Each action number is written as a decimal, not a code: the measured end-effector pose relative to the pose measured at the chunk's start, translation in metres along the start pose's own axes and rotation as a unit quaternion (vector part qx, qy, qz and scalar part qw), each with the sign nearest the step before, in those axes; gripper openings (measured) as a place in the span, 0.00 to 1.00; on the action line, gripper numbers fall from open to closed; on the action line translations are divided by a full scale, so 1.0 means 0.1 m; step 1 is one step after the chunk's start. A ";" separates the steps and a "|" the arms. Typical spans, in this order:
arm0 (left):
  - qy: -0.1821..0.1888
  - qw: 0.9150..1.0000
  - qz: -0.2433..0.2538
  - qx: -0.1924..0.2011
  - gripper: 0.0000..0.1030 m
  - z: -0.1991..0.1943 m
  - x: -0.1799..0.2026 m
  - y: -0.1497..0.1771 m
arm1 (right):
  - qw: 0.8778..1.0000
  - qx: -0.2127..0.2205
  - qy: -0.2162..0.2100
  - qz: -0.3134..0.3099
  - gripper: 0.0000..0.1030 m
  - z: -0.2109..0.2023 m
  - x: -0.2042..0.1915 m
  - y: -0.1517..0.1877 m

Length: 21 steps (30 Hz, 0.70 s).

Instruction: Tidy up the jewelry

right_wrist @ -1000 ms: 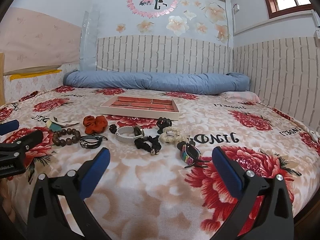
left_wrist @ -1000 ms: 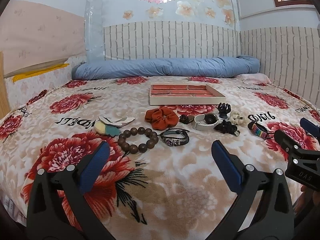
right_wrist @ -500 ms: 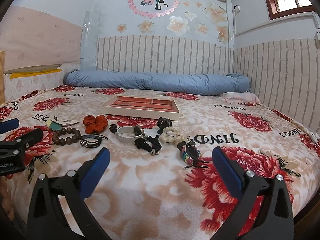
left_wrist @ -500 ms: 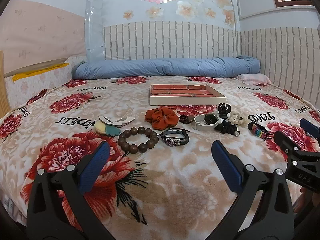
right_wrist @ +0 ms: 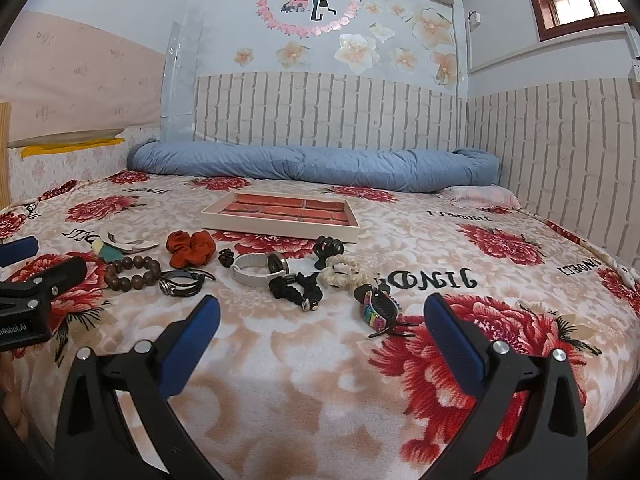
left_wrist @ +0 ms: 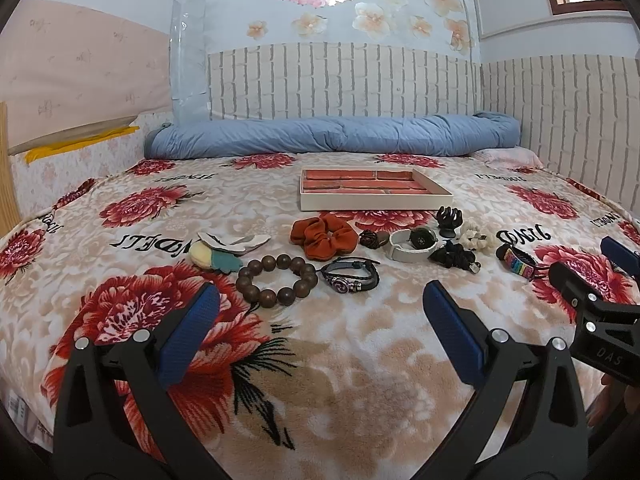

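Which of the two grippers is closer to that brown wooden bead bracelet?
Left. The left gripper hangs just short of the bead bracelet, open. The right gripper is farther right, near the rainbow bracelet.

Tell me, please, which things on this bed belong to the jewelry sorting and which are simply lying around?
For the job:
tray
wooden bead bracelet
black leather bracelet
white watch
rainbow bracelet
orange scrunchie
black hair claw

Just lying about:
blue rolled duvet
floral blanket
pink pillow

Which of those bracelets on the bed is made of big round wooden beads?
The brown beaded bracelet, toward the left end of the row. The black leather bracelet beside it and the rainbow striped band far right have flat straps, no beads.
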<state>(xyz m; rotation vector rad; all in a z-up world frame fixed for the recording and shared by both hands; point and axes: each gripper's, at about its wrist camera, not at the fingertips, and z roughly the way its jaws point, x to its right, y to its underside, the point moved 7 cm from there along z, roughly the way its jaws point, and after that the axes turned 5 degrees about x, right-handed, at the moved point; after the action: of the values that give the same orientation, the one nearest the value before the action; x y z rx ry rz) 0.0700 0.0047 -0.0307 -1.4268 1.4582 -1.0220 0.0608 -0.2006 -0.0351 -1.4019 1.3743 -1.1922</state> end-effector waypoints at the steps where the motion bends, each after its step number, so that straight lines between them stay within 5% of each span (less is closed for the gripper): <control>1: 0.000 1.000 0.000 0.000 0.95 0.00 0.00 0.00 | 1.000 0.000 0.000 0.000 0.96 0.00 0.00 0.00; 21: 0.001 1.000 -0.001 -0.001 0.95 0.00 0.00 0.00 | 1.000 0.000 -0.002 -0.001 0.96 0.01 -0.01 0.01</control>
<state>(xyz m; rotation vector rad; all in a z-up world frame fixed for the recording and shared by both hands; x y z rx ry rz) 0.0697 0.0047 -0.0308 -1.4283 1.4601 -1.0233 0.0614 -0.1999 -0.0366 -1.4048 1.3702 -1.1913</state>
